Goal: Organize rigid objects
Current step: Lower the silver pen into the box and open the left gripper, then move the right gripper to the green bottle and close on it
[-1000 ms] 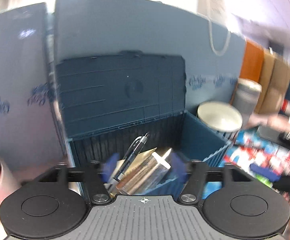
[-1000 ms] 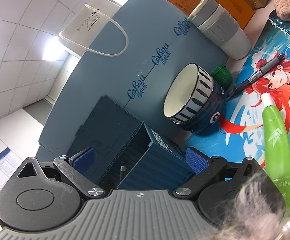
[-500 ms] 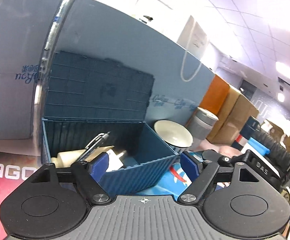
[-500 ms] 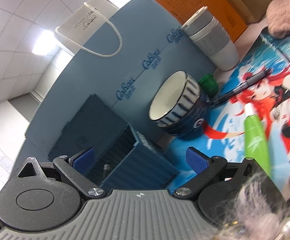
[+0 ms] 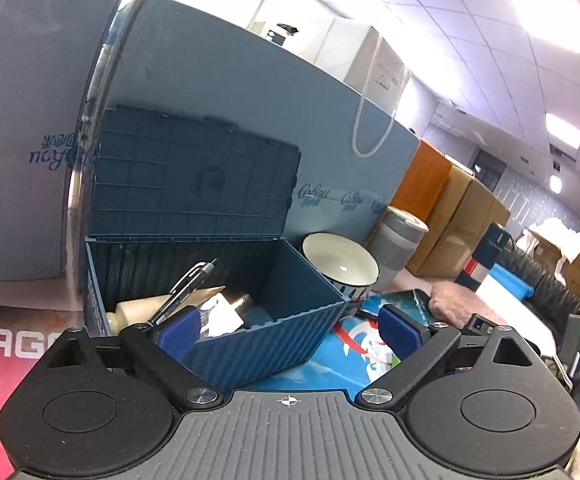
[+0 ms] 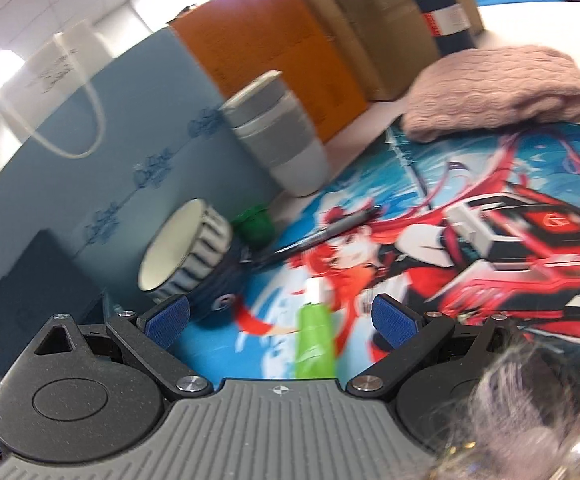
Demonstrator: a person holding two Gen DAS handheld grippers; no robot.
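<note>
On the printed counter mat, the empty, wide-open right gripper should straddle the green tube squarely before closing.

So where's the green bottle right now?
In the right wrist view the green bottle lies on the printed mat, just ahead of the open right gripper, right of the bowl.
</note>
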